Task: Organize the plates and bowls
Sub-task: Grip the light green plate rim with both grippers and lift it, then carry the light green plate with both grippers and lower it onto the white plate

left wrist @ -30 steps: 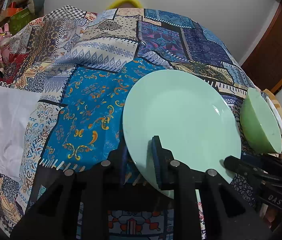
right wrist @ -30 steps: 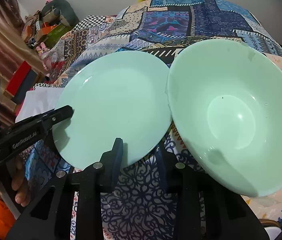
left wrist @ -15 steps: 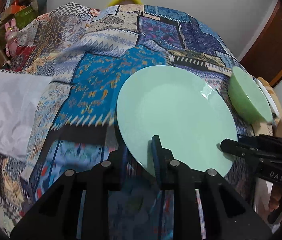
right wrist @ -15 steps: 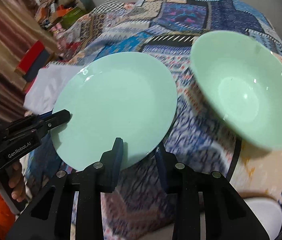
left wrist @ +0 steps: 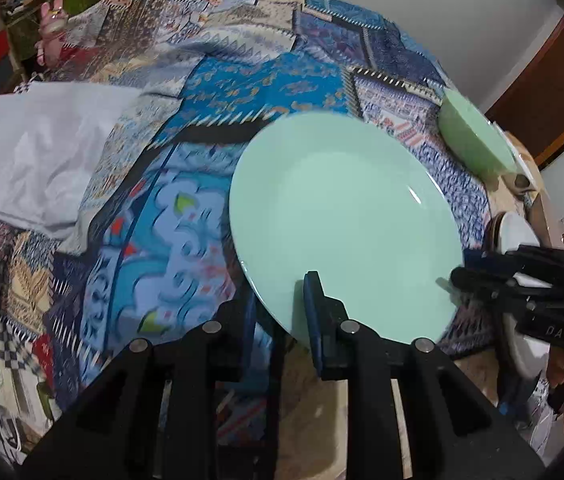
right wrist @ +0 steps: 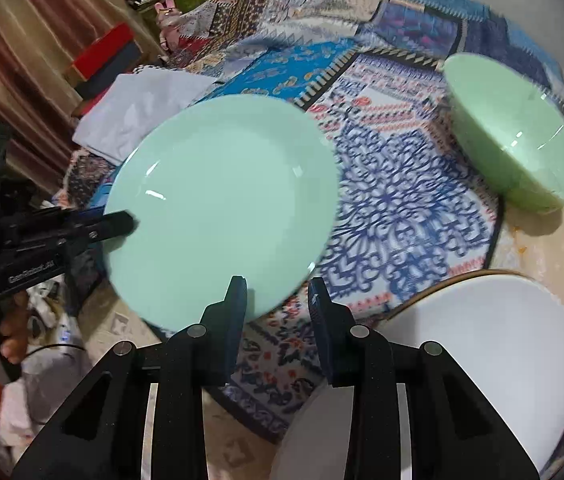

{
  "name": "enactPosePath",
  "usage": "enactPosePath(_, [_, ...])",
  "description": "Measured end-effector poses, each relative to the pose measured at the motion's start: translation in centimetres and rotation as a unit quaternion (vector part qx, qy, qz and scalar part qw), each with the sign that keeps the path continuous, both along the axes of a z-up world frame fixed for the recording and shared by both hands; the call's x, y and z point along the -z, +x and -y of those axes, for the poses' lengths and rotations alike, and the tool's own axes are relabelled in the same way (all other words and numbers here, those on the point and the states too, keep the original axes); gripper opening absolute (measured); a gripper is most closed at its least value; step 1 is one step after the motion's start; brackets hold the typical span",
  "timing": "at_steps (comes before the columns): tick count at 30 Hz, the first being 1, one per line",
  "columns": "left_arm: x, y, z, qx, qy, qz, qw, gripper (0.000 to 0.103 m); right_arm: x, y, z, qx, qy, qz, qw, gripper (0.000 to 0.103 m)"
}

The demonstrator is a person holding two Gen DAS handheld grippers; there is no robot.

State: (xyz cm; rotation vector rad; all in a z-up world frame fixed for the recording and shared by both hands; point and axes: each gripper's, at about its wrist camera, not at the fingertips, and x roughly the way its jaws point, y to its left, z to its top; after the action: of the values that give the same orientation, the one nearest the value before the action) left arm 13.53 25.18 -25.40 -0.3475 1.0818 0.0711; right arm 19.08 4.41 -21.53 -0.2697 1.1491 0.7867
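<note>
A pale green plate [left wrist: 341, 216] hangs tilted over the near edge of the patchwork-covered table [left wrist: 242, 80]. My left gripper [left wrist: 280, 300] is shut on its near rim, one finger on top and one underneath. My right gripper [right wrist: 278, 292] is shut on the same green plate [right wrist: 222, 200] at another part of the rim. Each gripper shows in the other's view, clamped at the plate's side: the right gripper [left wrist: 461, 276] and the left gripper [right wrist: 126, 220]. A green bowl [right wrist: 521, 140] sits upright at the far right of the table; the left wrist view shows this bowl [left wrist: 473, 136] side-on.
A white plate [right wrist: 481, 340] lies low at the right, close under my right gripper. A folded white cloth [left wrist: 42, 152] rests on the table's left side. Boxes and clutter [right wrist: 106, 52] stand beyond the left edge. Floor shows below the table's near edge.
Both grippers have carried the green plate back toward the table's near edge. The bowl has fallen away to the far right, and the white plate has come into the right wrist view.
</note>
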Motion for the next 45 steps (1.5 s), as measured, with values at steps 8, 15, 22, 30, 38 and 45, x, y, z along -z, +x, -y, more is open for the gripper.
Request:
enactPosePath(8, [0.5,-0.1,0.3,-0.003,0.002,-0.004,1.0,0.026,0.6,3.5,-1.0,0.036,0.021,-0.008,0.999,0.029])
enactPosePath(15, [0.8,0.6,0.1,-0.001,0.0,0.004,1.0,0.028,1.5,5.4,-2.6,0.028,0.023,-0.016,0.999,0.029])
enactPosePath(22, [0.8,1.0,-0.5,-0.01,-0.002,0.019,0.9998,0.028,1.5,5.5,-2.9,0.014,0.023,-0.016,1.0,0.029])
enactPosePath(30, [0.3,0.9,0.3,-0.013,0.015,0.024,0.9995,0.028,0.9,4.6,-1.9,0.018,0.025,0.002,1.0,0.027])
enactPosePath(38, [-1.2,0.4,1.7,-0.008,0.022,0.031,0.9992,0.029,-0.6,3.5,0.3,0.035,0.042,0.009,0.998,0.027])
enactPosePath(45, [-3.1,-0.2,3.2,-0.006,0.014,0.045,0.9989,0.029,-2.4,2.5,2.5,0.052,0.063,0.017,0.996,0.027])
